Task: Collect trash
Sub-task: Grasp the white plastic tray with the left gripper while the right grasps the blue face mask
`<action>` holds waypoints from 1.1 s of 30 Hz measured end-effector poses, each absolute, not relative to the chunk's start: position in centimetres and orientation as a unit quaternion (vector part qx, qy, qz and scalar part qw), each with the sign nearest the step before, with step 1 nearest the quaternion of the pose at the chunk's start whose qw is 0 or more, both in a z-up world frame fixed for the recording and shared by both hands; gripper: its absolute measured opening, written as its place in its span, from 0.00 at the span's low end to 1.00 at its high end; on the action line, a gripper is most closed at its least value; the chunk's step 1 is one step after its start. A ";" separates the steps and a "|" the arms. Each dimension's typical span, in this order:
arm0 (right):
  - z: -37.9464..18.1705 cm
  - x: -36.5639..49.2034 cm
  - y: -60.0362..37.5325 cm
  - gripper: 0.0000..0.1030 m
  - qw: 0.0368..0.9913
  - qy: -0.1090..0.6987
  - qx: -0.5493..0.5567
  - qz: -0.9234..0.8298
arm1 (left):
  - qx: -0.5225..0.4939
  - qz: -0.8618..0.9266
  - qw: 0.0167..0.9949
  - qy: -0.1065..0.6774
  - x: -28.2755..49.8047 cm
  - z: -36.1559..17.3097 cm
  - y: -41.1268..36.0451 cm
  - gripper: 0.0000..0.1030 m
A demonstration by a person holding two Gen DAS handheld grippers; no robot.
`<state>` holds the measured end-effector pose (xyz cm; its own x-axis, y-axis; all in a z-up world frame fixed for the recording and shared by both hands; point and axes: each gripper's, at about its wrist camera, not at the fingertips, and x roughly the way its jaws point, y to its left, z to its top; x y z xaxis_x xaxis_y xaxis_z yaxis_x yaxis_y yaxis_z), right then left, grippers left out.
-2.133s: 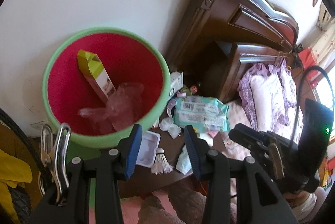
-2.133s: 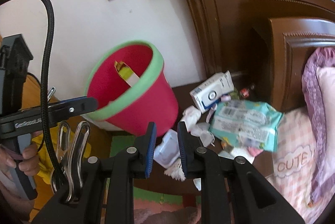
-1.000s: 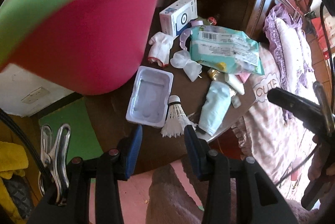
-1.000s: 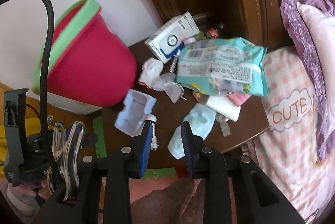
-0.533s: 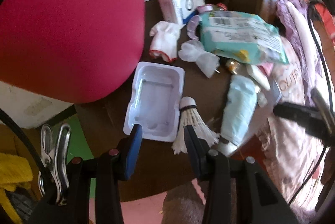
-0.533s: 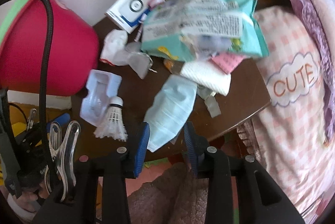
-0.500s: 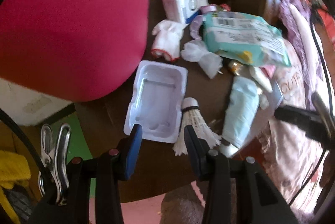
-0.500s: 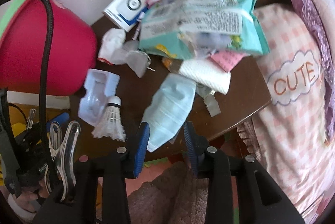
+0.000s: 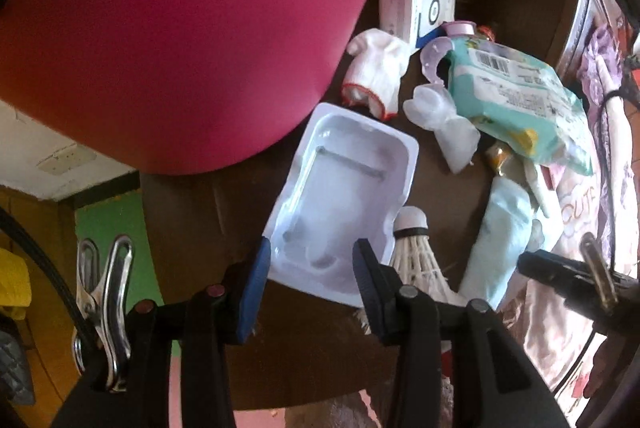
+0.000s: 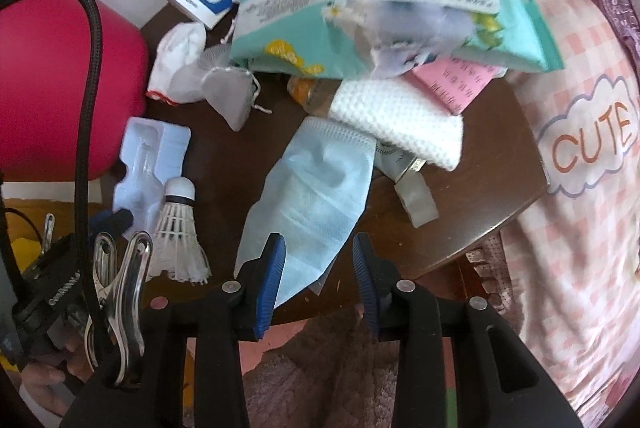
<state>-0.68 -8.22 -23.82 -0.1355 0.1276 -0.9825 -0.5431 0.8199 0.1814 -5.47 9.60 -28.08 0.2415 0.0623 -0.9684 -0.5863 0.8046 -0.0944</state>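
My left gripper (image 9: 310, 262) gapes over the white plastic tray (image 9: 344, 195) beside the red bin (image 9: 180, 27); my right gripper (image 10: 318, 260), jaws just widening, straddles the blue face mask (image 10: 316, 195) (nothing gripped). Thin mask may slip, and the shuttlecock (image 10: 178, 228) could snag.

Left gripper (image 9: 310, 266) points steeply down, blue-padded jaws wide apart, gripping nothing. Right gripper (image 10: 318, 262) likewise down, jaws parted, just been opening, nothing clamped.
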 end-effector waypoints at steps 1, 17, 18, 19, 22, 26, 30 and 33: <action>-24.2 -0.8 -8.1 0.35 0.639 0.708 -0.149 0.262 | -0.220 0.214 0.757 0.577 -5.4 -28.1 9.4 0.44; -26.7 -2.0 -6.7 0.35 0.630 0.702 -0.186 0.275 | -0.307 0.136 0.726 0.600 -5.2 -30.0 7.1 0.42; -26.7 -2.1 -6.7 0.35 0.630 0.701 -0.187 0.276 | -0.303 0.131 0.725 0.605 -5.1 -30.0 6.8 0.42; -26.8 -2.2 -6.6 0.35 0.631 0.700 -0.187 0.277 | -0.297 0.126 0.724 0.610 -5.0 -30.0 6.5 0.41; -26.9 -2.3 -6.3 0.35 0.631 0.700 -0.184 0.278 | -0.294 0.125 0.721 0.615 -5.1 -29.4 6.4 0.40; -26.9 -2.1 -6.8 0.35 0.631 0.701 -0.180 0.281 | -0.295 0.136 0.725 0.607 -5.4 -28.1 7.1 0.41; -27.2 -1.6 -7.4 0.35 0.630 0.702 -0.173 0.283 | -0.302 0.159 0.731 0.591 -6.2 -26.7 8.5 0.42; -27.5 -1.1 -7.9 0.35 0.630 0.703 -0.168 0.284 | -0.292 0.176 0.722 0.602 -7.0 -26.8 9.7 0.43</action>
